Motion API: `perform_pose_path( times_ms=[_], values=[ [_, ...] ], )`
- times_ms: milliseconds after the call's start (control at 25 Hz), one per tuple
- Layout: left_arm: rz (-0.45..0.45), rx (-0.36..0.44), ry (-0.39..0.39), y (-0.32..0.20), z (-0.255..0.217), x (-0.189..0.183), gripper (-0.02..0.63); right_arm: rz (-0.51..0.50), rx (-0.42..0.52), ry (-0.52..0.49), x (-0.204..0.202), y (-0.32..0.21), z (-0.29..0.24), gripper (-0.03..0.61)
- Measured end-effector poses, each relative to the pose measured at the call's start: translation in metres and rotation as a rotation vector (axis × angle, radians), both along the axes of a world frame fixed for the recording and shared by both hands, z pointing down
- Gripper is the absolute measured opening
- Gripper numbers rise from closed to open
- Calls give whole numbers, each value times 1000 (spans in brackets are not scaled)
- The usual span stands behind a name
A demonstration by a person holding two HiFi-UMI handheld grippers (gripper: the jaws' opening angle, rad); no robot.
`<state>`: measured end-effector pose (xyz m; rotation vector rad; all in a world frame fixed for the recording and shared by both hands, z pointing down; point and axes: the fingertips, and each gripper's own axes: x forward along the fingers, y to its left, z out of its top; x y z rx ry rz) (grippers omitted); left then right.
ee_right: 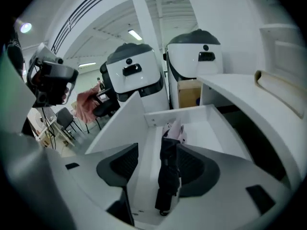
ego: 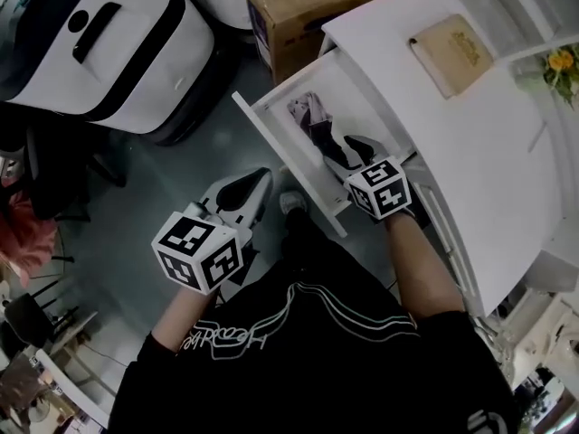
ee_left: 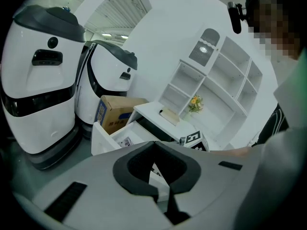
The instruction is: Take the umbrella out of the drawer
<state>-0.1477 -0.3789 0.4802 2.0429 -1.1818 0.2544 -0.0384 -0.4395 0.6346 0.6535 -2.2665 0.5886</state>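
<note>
Left gripper point(ego: 242, 191) hung outside the drawer point(ego: 271, 129); right gripper point(ego: 346, 150) reached inside, over the umbrella point(ego: 314, 116). Left gripper view: jaws together, empty. Right gripper view: jaws wide apart, umbrella lengthwise between them, ungripped. Best, I judged: sink lower, centre, close on the dark middle.

The person wears a black shirt point(ego: 344, 360) with white piping; left gripper point(ego: 256, 181) and right gripper point(ego: 348, 152) bear black-and-white marker cubes point(ego: 201, 251)

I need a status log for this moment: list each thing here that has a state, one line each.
drawer: pulled open.
umbrella: folded, lying in the drawer, not gripped.
right gripper: open, jaws either side of the umbrella.
left gripper: shut, empty, outside the drawer.
</note>
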Motion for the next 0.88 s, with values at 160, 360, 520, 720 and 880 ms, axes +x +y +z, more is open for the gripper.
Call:
perform_pose_path(
  times_ms=[160,360,520,720,880],
  values=[
    [-15,-36,5,-17,19,-7,17,-44,-27,112,-1,-15,53,235],
    [-53,-59,45,-34,35,-15,17,-75,-76,218,-5,-25,105,236],
    [-58,-76,44,-40,43,-23,17,-64,-131,257,-8,-25,134,235],
    [-74,-98,55,-41,52,-29,17,-72,-161,305,-13,-24,149,235],
    [-68,-115,59,-38,58,-29,17,-66,-148,348,-15,-27,156,235]
  ],
)
